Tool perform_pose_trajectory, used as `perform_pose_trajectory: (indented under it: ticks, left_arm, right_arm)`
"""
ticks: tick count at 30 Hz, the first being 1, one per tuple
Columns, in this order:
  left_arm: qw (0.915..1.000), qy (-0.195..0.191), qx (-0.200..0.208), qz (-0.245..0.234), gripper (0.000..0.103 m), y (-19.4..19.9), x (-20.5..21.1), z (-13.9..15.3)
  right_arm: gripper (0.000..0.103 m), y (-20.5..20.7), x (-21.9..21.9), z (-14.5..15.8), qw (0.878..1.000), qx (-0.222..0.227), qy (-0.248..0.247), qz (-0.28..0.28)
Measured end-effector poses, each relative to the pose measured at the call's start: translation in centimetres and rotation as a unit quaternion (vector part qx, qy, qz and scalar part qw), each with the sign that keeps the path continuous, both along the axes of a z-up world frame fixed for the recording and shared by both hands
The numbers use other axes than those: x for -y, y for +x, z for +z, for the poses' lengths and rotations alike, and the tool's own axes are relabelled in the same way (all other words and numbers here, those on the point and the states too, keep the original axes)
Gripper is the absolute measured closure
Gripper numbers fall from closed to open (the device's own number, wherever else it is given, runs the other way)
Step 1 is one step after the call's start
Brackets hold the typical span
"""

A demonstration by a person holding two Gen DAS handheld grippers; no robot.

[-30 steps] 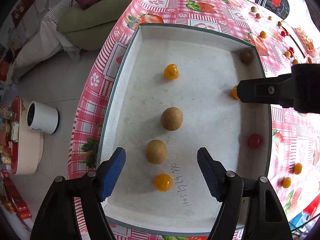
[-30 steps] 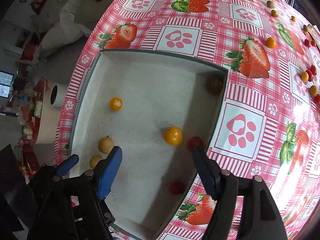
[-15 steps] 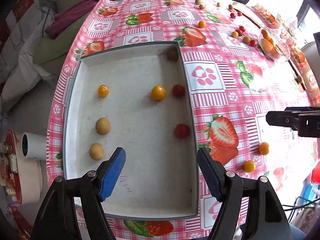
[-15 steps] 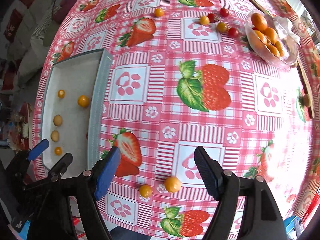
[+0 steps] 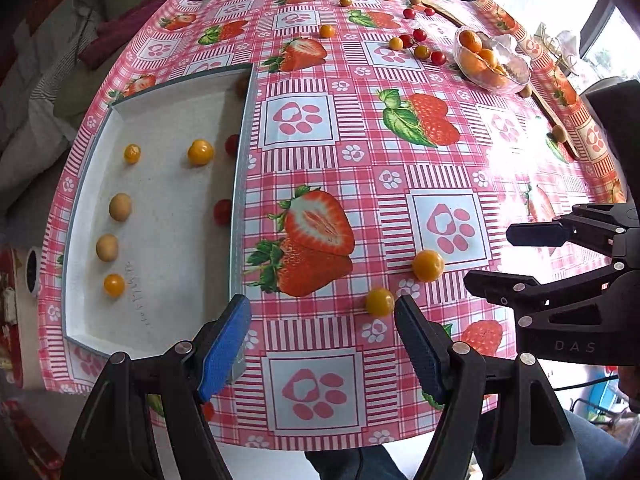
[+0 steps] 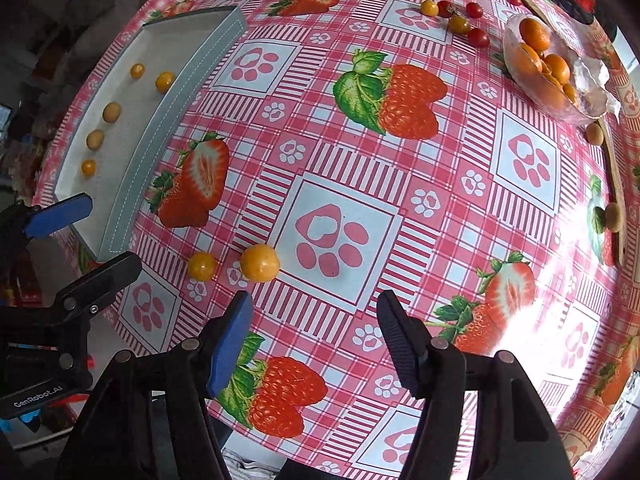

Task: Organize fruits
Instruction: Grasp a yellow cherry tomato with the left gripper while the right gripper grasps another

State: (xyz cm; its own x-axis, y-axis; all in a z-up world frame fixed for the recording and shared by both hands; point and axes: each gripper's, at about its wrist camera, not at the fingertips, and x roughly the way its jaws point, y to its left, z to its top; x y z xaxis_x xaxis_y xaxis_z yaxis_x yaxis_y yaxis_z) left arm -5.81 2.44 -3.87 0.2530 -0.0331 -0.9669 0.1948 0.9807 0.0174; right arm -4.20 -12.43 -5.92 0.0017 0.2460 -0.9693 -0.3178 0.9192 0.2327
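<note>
**2 yellow fruits loose by the tray, both grippers empty above the cloth**

While both grippers point down at the strawberry-print tablecloth (image 5: 360, 168), neither one holds anything. The left gripper (image 5: 322, 344) has its jaws set wide apart with only cloth between them; a small yellow fruit (image 5: 379, 301) lies just beyond its right fingertip, apart from the pad. A larger yellow fruit (image 5: 428, 266) sits just beside that one, farther from the left gripper and close to the right gripper's fingers, which enter the left wrist view from the right edge.

The right gripper (image 6: 316, 320) is closing its jaws, and nothing but cloth lies between them. In its view the same 2 yellow fruits rest on the cloth just ahead of its blue left pad (image 6: 230, 340), the larger at (image 6: 260, 263) and the smaller at (image 6: 202, 266).

Left of both grippers stands the white tray (image 5: 240, 184) with grey walls. Inside it the left wrist view shows 3 yellow-orange fruits, 2 tan round fruits, and 2 red cherry tomatoes against the right wall; a darker fruit sits in the far corner, hard to make out.

At the far side of the table a clear bowl (image 5: 516, 80) holds orange fruits. Near it several red tomatoes (image 5: 420, 35) and yellow fruits lie scattered on the cloth, beside a long wooden utensil (image 5: 556, 120).
</note>
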Motion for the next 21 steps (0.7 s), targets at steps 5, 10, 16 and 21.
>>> perform_pose_trajectory:
  ticks: [5,10,16,21]
  left_arm:
    - [0.9995,0.013,-0.016,0.022,0.028,-0.1,1.6,-2.8]
    - [0.9993,0.013,-0.015,0.031,0.028,0.5,2.4,-4.4]
    - [0.9988,0.014,-0.018,0.042,0.039,0.7,2.6,-5.2]
    - [0.9995,-0.005,-0.011,0.03,0.072,0.3,3.0,-4.9]
  right_arm:
    - [0.037,-0.4,1.9,-0.2,0.999,0.007,0.0,0.054]
    - [0.037,-0.8,2.6,-0.4,0.998,0.004,0.01,0.064]
    - [0.037,-1.1,2.5,-1.3,0.999,-0.007,0.018,0.049]
    - [0.037,-1.0,1.9,-1.2,0.998,0.001,0.017,0.056]
